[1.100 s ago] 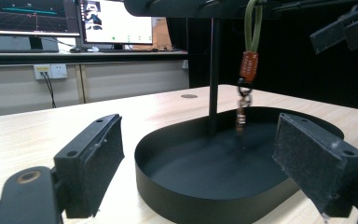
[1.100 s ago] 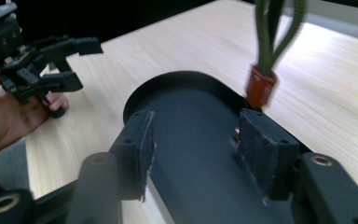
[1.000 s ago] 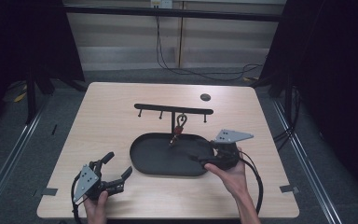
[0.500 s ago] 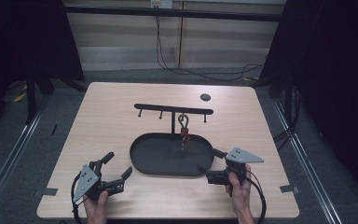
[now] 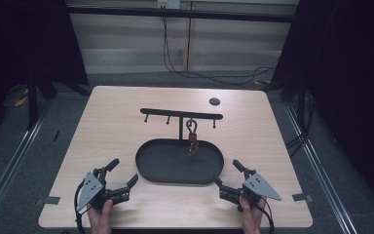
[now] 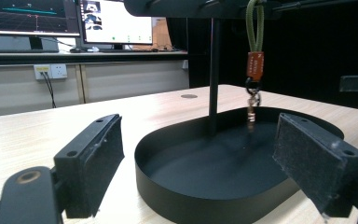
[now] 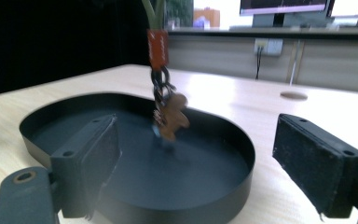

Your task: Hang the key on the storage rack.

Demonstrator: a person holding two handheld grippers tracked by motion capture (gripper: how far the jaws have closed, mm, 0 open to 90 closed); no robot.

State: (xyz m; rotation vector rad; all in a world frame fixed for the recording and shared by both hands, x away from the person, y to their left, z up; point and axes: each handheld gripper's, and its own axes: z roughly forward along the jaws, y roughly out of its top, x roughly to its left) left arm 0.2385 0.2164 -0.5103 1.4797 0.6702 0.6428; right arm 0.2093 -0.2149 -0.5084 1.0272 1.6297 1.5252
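At the lower left of the high view my left tool [image 5: 121, 179] rests on the light wooden tabletop [image 5: 107, 126], jaws spread wide with nothing between them, just left of the black oval metal tray [image 5: 148, 165]. At the centre of the frame, the black T-shaped hook stand [image 5: 181, 115] rises from the tray's far side. From one of its hooks hangs the keychain with an olive-green loop, orange tag and small brown figure [image 5: 192, 138], dangling over the tray. At the lower right my right tool [image 5: 226, 174] sits low by the tray's right end; its jaws have just been opening and stand released, holding nothing, the keychain well ahead of them.
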